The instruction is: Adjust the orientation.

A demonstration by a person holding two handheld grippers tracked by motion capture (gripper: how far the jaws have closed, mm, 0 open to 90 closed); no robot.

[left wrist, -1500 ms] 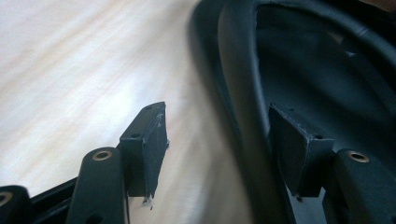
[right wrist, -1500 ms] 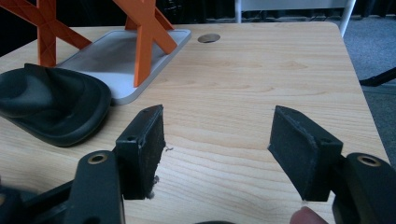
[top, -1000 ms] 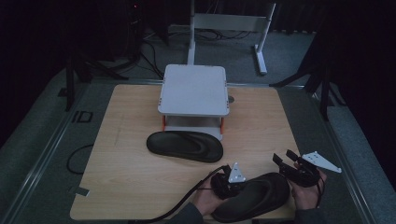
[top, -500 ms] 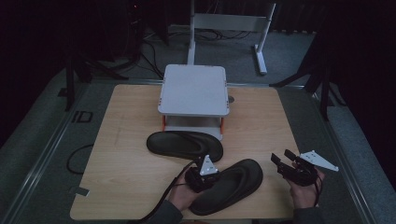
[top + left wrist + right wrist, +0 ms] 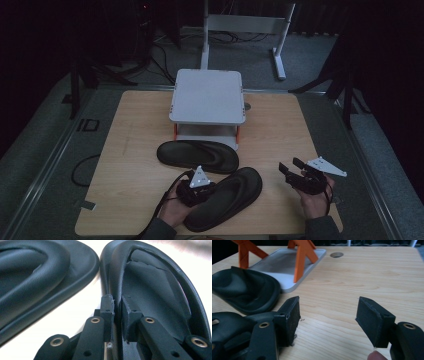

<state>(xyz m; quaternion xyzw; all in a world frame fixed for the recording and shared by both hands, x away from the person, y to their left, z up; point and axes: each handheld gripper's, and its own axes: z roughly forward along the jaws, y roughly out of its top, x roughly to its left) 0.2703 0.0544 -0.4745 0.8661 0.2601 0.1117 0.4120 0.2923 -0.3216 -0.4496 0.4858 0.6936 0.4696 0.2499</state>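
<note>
High view: a wooden desk (image 5: 130,150) carries two black slippers and a small grey stand (image 5: 207,97) on orange legs at about 12 o'clock from the desk's middle.
Near slipper (image 5: 227,197): lies at 6 o'clock on the desk, slanted, with its toe toward 1 o'clock; it is gripped at its left edge.
Far slipper (image 5: 197,155): lies flat crosswise just in front of the stand, at 11 o'clock from the near slipper and close to it.
Left hand-held gripper (image 5: 197,189): sits at 9 o'clock of the near slipper, with a person's hand (image 5: 172,210) behind it; its grey plate is on top.
Left grip: in the left gripper view the two black jaws are pinched together on the raised rim of the near slipper (image 5: 155,290), with the thin edge caught between the pads; the far slipper (image 5: 37,282) lies at 10 o'clock from them, the two almost touching at their edges.
Right hand-held gripper (image 5: 295,172): held at 3 o'clock of the near slipper, well apart from it, above the desk near its right edge.
Right jaws: in the right gripper view they stand wide apart with bare wood between them and nothing held.
Right gripper view, background: the toe of a slipper (image 5: 244,292) sits at 10 o'clock and the stand's base with its orange legs (image 5: 299,260) at 11 o'clock.
</note>
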